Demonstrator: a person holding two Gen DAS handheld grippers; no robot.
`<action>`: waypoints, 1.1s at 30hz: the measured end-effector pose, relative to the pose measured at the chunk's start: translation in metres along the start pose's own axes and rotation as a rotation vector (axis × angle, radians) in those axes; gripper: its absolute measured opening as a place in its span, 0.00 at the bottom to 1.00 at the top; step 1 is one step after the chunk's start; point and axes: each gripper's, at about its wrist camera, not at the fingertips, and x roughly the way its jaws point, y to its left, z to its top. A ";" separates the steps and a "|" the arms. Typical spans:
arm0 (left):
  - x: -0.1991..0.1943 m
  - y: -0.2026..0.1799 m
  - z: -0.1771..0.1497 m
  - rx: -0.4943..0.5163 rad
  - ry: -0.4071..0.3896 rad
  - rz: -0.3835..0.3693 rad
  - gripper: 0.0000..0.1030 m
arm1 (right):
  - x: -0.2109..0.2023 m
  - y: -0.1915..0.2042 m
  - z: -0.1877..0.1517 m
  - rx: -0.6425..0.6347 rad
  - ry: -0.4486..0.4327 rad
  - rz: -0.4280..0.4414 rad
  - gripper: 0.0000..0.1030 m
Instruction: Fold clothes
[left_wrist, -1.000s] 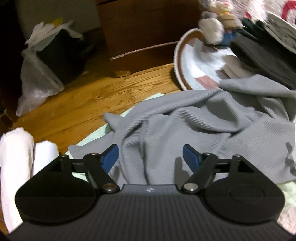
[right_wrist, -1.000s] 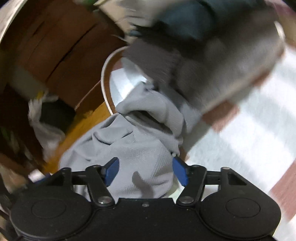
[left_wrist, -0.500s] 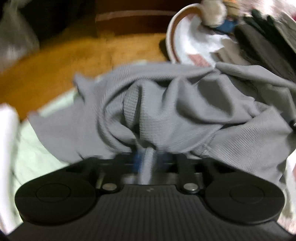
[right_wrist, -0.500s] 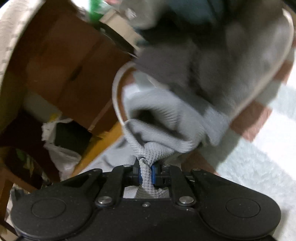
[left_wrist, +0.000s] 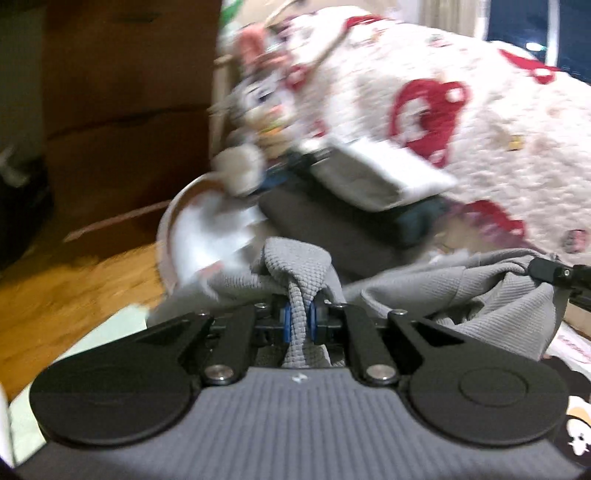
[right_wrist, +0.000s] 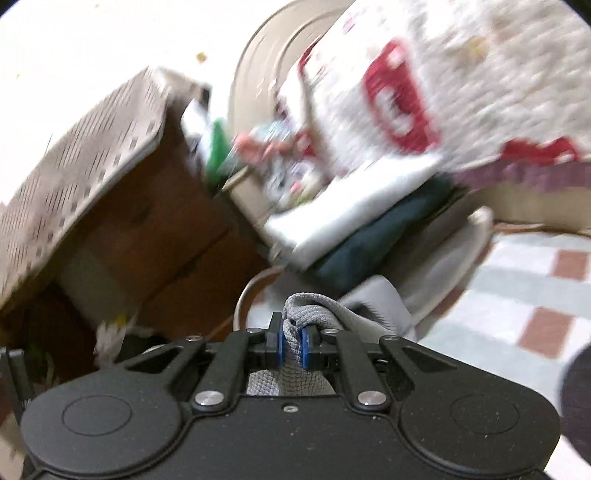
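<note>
1. Currently, a bunched fold of the grey garment (left_wrist: 299, 266) is pinched by the left gripper (left_wrist: 298, 322) and the right gripper (right_wrist: 291, 345), lifted before the folded pile (left_wrist: 369, 206).
2. Thin bunches could be pulled free.
3. That pile might be snagged.

The left gripper (left_wrist: 298, 320) is squeezed tight on a bunch of the gray shirt (left_wrist: 498, 306). The right gripper (right_wrist: 291, 343) is squeezed tight on another bunch of it. Both point a little downward.
</note>
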 end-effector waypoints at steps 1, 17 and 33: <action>0.000 -0.010 0.007 0.012 -0.011 -0.032 0.08 | -0.015 -0.004 0.007 0.000 -0.029 -0.022 0.11; 0.051 -0.284 0.100 0.264 -0.145 -0.559 0.11 | -0.241 -0.103 0.105 0.006 -0.288 -0.623 0.31; 0.198 -0.316 -0.073 0.279 0.383 -0.631 0.36 | -0.166 -0.236 -0.018 -0.049 0.296 -0.761 0.57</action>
